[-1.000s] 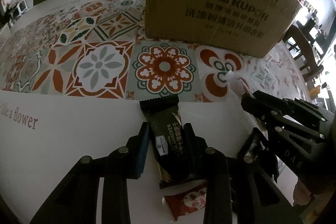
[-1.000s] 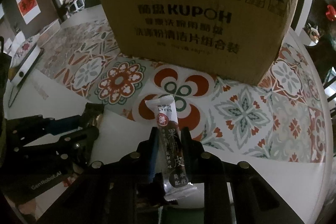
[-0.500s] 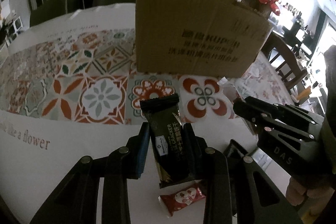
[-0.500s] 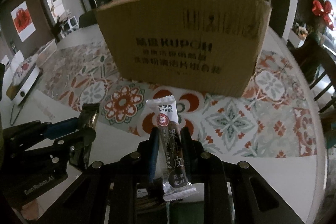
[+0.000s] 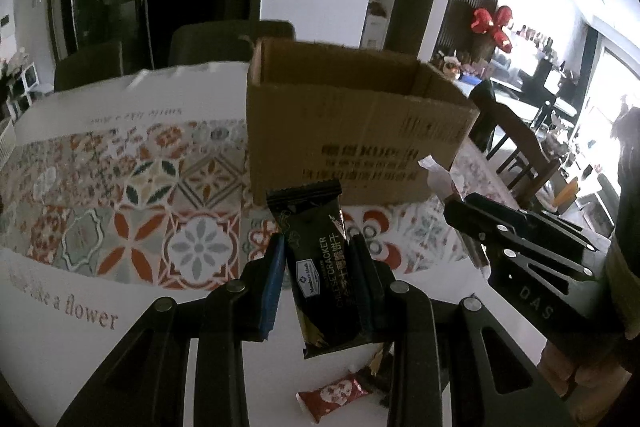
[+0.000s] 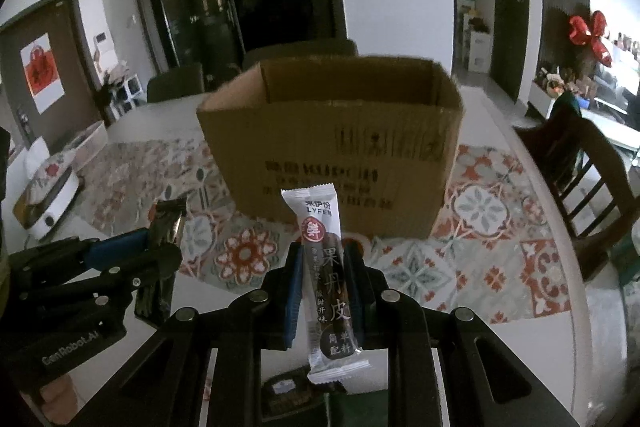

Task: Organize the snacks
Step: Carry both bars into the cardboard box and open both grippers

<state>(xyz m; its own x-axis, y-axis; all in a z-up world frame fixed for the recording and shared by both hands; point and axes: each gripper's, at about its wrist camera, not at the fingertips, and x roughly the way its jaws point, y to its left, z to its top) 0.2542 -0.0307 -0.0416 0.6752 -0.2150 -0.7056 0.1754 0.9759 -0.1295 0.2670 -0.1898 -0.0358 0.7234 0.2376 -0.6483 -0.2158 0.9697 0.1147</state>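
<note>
left hand-held gripper [image 5: 318,267]: you had it clamped on the black cheese cracker pack [image 5: 320,279], lifted above the tabletop [image 5: 72,339].
right hand-held gripper [image 6: 322,283]: you held it closed on the white fruit-leather stick [image 6: 326,279], upright.
cardboard box [image 5: 352,143]: it stood open-topped on the patterned runner [image 5: 132,195], beyond both snacks.
red snack packet [image 5: 334,393]: it lay on the tabletop below your left hand-held gripper.

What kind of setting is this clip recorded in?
Most likely a home dining room: a table under a floral tile-patterned tablecloth, dark wooden dining chairs beside it, and a white countertop cooker at the table's edge. An open brown cardboard box stands on the table.
</note>
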